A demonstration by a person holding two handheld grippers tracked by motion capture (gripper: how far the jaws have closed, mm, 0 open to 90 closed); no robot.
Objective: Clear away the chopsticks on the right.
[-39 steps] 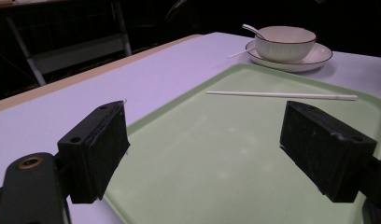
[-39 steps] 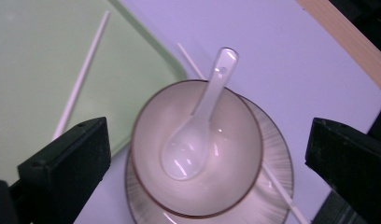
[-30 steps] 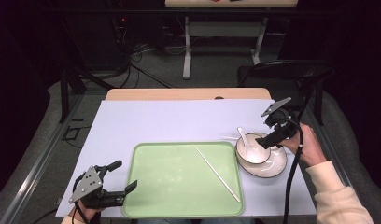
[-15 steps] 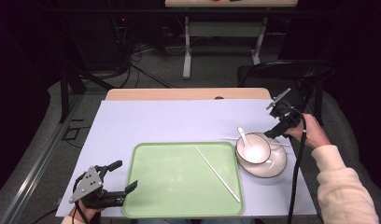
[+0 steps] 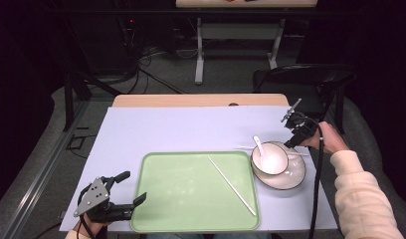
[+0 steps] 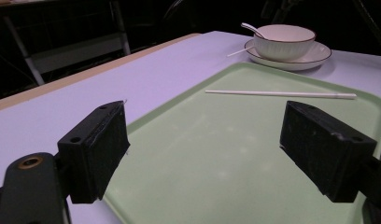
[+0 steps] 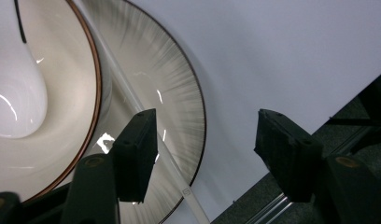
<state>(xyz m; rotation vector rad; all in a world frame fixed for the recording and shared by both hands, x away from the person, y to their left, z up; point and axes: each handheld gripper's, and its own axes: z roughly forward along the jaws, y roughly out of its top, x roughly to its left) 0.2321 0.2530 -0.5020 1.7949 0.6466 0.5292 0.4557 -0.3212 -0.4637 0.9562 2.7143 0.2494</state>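
Observation:
A white bowl [image 5: 269,159] with a white spoon [image 5: 258,144] in it sits on a dark-rimmed plate [image 5: 293,178] at the right of the table. One white chopstick [image 5: 231,185] lies slantwise on the green tray [image 5: 191,199]. Another chopstick [image 7: 128,98] rests across the plate beside the bowl. My right gripper [image 5: 293,133] hovers open above the plate's far right rim, the chopstick running under its left jaw. My left gripper [image 5: 131,188] is open and holds nothing, low at the tray's near left corner. From there the tray [image 6: 226,154], chopstick [image 6: 279,94] and bowl [image 6: 284,39] lie ahead.
A pale lilac mat [image 5: 191,129] covers the table, with a wooden strip [image 5: 191,99] at its far edge. The table's right edge [image 7: 282,154] runs close past the plate. A dark chair [image 5: 305,79] stands behind the right side.
My right gripper has drawn back from the bowl's rim, up and toward the far right. The left gripper has stayed where it was.

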